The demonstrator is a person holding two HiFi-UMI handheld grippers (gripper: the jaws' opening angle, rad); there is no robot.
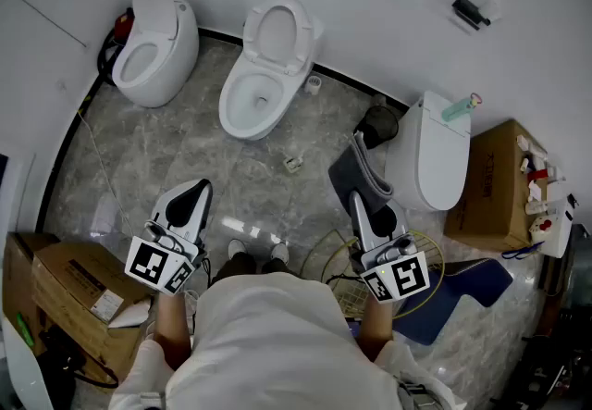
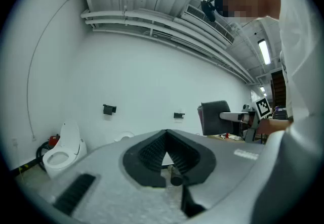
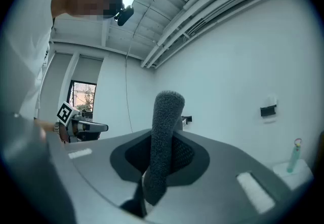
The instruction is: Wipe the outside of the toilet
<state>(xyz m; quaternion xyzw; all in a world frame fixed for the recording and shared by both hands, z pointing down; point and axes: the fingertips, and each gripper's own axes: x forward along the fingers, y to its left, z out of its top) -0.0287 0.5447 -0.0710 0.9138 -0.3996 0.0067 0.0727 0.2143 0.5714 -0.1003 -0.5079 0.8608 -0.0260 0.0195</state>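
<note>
- The right gripper (image 3: 163, 154) is clamped on a grey cloth (image 3: 164, 117), which is stood up between the jaws and rounded over at its top.
- The left gripper (image 2: 166, 139) is closed, jaws together, with nothing held between them.
- Both grippers are held low in front of the person and pointed forward over the marbled floor (image 1: 185, 149), well apart from each other.
- A closed-lid toilet (image 1: 435, 158) is seen just right of the cloth, with a teal bottle (image 1: 460, 109) stood on its tank.
- Two open toilets (image 1: 264, 66) (image 1: 153, 43) are set along the wall.
- A cardboard box (image 1: 490, 186) is placed beside the closed-lid toilet; its contents cannot be told.
</note>
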